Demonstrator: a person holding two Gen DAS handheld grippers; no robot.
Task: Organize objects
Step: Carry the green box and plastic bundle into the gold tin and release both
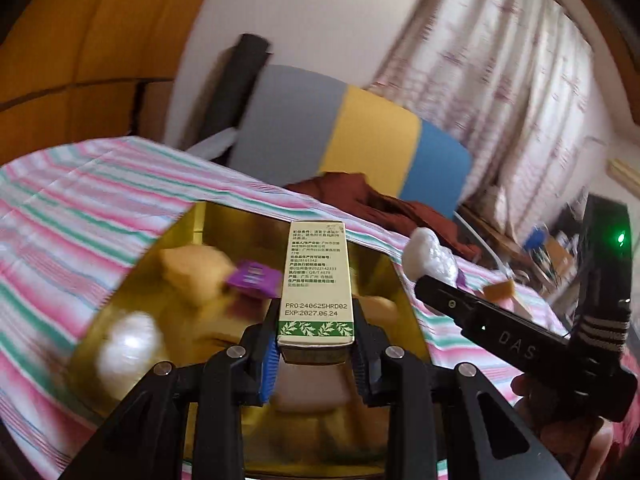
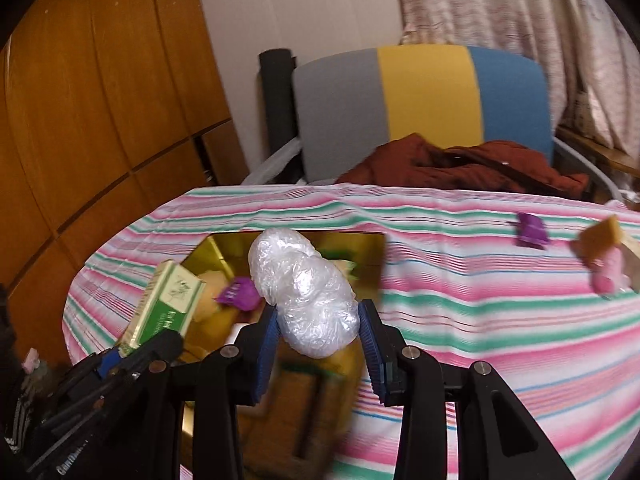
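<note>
My left gripper (image 1: 316, 344) is shut on a tall cream and green carton (image 1: 317, 284) and holds it above a gold tray (image 1: 120, 300) on the striped cloth. In the tray lie a purple packet (image 1: 253, 278), tan pieces and a white wrapped bundle (image 1: 128, 348). My right gripper (image 2: 320, 328) is shut on a white plastic-wrapped bundle (image 2: 304, 292) over the same gold tray (image 2: 372, 264). In the right wrist view the carton (image 2: 168, 304) shows at the left in the left gripper. In the left wrist view the right gripper's bundle (image 1: 428, 256) shows at the right.
On the striped tablecloth (image 2: 480, 320) at the right lie a purple packet (image 2: 530, 230), a tan block (image 2: 602, 240) and a pink item (image 2: 608, 276). Behind the table stands a grey, yellow and blue chair (image 2: 420, 100) with a dark red garment (image 2: 460, 164). A wooden cabinet (image 2: 100, 100) is at left.
</note>
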